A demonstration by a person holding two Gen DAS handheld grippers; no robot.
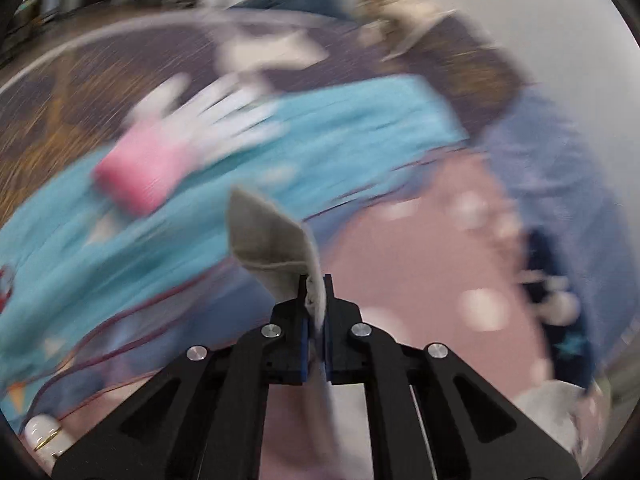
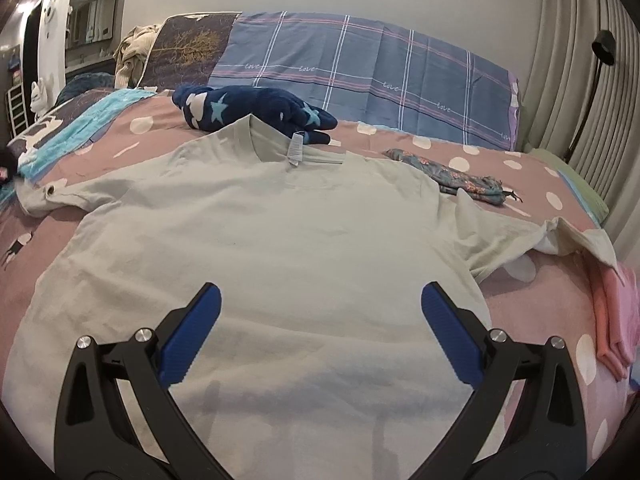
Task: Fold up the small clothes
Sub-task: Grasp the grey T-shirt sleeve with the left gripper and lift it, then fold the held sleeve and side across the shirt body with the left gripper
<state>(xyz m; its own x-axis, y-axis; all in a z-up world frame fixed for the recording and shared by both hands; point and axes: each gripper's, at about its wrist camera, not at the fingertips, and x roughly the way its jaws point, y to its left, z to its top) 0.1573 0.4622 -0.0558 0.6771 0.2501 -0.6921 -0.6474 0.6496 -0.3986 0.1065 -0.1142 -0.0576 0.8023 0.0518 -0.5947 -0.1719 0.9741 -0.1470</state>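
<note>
A pale grey-green T-shirt [image 2: 272,240] lies spread flat on the pink dotted bedspread [image 2: 532,300], collar and label at the far side, both sleeves out. My right gripper [image 2: 320,304] hovers open over the shirt's lower middle, blue pads [image 2: 192,340] wide apart, nothing between them. In the blurred left wrist view, my left gripper [image 1: 316,280] is shut on a fold of the pale shirt cloth [image 1: 272,236], which sticks up past the fingertips. That view does not show which part of the shirt is gripped.
A navy star-print garment [image 2: 256,110] lies beyond the collar, a floral cloth [image 2: 464,178] at right, folded pink clothes [image 2: 616,320] at the right edge. A checked blue pillow [image 2: 360,76] lines the headboard. A turquoise blanket [image 1: 192,196] and a pink-and-white glove [image 1: 168,152] lie left.
</note>
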